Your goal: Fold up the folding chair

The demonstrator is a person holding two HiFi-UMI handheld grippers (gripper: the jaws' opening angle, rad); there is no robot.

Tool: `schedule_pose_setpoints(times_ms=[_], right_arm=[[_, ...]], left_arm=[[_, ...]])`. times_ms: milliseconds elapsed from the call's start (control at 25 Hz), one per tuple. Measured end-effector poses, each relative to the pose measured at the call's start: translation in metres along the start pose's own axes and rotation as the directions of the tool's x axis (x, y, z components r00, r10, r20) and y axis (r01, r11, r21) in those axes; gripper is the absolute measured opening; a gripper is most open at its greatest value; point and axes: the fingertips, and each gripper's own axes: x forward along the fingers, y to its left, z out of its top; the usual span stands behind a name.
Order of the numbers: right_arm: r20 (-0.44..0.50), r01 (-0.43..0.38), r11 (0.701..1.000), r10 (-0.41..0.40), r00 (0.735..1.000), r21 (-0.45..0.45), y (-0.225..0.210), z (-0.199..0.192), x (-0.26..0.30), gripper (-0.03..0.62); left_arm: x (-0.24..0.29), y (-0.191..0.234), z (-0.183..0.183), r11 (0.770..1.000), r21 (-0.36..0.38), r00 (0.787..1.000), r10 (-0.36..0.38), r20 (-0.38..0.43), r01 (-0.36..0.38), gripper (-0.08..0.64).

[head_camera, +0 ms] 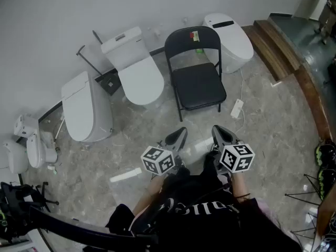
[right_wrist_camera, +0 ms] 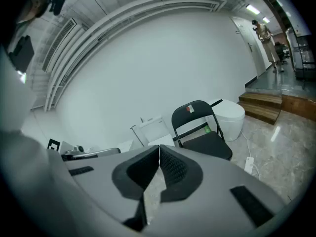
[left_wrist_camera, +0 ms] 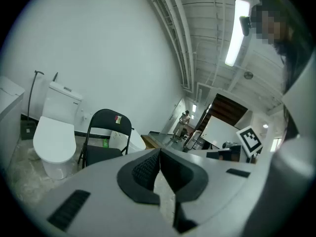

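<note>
In the head view, the folding chair [head_camera: 198,83] is seen standing open on the stone-patterned floor [head_camera: 157,125]. Its seat is down and its back is turned to the white wall. It is flanked by a white toilet [head_camera: 137,72] on one side and a second toilet [head_camera: 231,35] on the other. A white plug block [head_camera: 237,108] lies on the floor just beside its front leg. The left gripper [head_camera: 180,133] and the right gripper [head_camera: 219,132] are held side by side close to the person's body. Both are aimed toward the chair but are well apart from it. This is judged to be a ready stance before any reach is made, so the folding is not yet begun.

In the left gripper view, the jaws are seen pressed together with nothing between them. The chair is framed beyond them and to the left, with a small sticker on its backrest.

In the right gripper view, the jaws are likewise closed tight and empty, and the chair lies ahead, slightly to the right. The closed jaws are probably kept so only while nothing is within reach. It is judged that they must be parted before the seat or backrest can be taken.
</note>
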Motion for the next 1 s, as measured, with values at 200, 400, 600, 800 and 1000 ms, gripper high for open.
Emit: schedule_pose_setpoints(times_ms=[200,400,600,800,1000], right_arm=[[0.016,0.037,0.999,-0.037,0.999,0.011,-0.073,0.029,0.007,0.014],[0.004,0.022,1.000,-0.022,1.000,-0.014,-0.153,0.074,0.014,0.014],[-0.052,-0.028,0.995,0.023,0.998,-0.098,-0.236,0.119,0.021,0.014],[-0.073,-0.086,0.986,0.077,0.994,-0.140,-0.299,0.158,0.035,0.014],[-0.058,-0.125,0.987,0.120,0.991,-0.101,-0.328,0.183,0.059,0.014]], left_arm=[[0.056,-0.002,0.006,1.000,-0.030,1.000,0.005,0.024,-0.004,0.003],[0.136,-0.010,0.011,0.997,-0.065,0.997,0.053,0.051,-0.050,0.003],[0.222,-0.030,0.025,0.982,-0.156,0.984,0.123,0.129,-0.102,0.003],[0.282,-0.047,0.029,0.974,-0.155,0.974,0.184,0.134,-0.162,0.003],[0.311,-0.039,0.025,0.961,-0.155,0.965,0.246,0.091,-0.230,0.003]])
